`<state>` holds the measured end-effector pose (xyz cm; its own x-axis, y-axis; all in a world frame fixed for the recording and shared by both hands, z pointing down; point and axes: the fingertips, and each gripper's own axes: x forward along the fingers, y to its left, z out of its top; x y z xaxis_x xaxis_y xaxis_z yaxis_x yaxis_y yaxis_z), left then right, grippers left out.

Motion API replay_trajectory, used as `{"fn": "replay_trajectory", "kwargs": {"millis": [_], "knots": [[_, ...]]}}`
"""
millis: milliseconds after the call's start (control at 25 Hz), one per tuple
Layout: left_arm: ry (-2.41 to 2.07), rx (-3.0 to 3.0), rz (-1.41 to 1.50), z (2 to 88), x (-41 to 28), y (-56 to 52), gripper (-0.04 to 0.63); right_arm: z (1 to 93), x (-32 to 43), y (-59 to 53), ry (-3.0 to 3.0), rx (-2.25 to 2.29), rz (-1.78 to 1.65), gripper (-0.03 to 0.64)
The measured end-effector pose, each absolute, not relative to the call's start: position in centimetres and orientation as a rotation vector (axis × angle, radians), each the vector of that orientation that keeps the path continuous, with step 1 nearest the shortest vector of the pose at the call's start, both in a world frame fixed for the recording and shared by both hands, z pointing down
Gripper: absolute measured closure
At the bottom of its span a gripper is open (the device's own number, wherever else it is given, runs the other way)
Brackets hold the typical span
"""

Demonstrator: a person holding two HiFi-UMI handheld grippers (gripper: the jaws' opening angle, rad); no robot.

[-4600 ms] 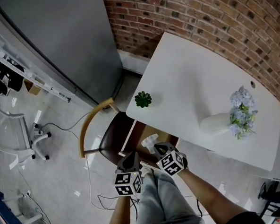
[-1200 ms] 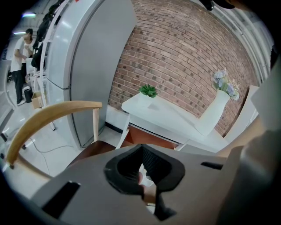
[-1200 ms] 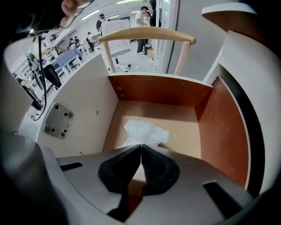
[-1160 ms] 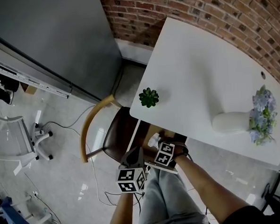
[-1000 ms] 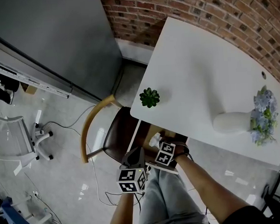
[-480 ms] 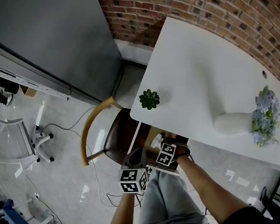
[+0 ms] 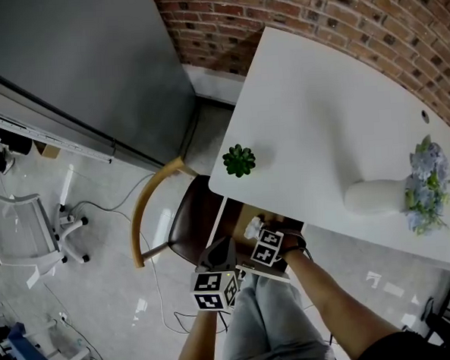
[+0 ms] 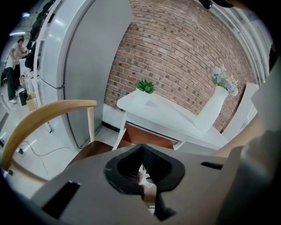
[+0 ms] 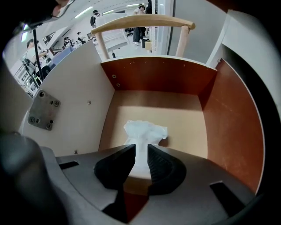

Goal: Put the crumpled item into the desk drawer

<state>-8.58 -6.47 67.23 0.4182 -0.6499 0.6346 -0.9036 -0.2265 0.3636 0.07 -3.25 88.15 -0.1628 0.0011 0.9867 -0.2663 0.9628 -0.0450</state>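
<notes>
Drawer walls well clear of crumpled item; right claw opening astride it, left claw closed.

The crumpled item is white against the tan floor of the drawer, whose walls are reddish-brown. The worktop is plain white, and so is the vase (its flowers are pale blue with green). The small plant is deep green. The brick wall shows red-brown courses with pale mortar. The chair has a light wooden back and a dark brown seat.
</notes>
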Motion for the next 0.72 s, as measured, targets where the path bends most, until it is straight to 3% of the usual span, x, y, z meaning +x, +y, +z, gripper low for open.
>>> {"fn": "replay_trajectory", "kwargs": {"millis": [160,720], "knots": [[-1.313,1.976,0.463,66.9,-8.5,-6.5,0.598,87.4,-0.3,-3.4,-1.76,0.227,0.273,0.512],[-1.322,2.013,0.482,63.3,-8.1,-6.5,0.598,79.0,-3.0,-4.9,-2.021,0.419,0.266,0.52]]}}
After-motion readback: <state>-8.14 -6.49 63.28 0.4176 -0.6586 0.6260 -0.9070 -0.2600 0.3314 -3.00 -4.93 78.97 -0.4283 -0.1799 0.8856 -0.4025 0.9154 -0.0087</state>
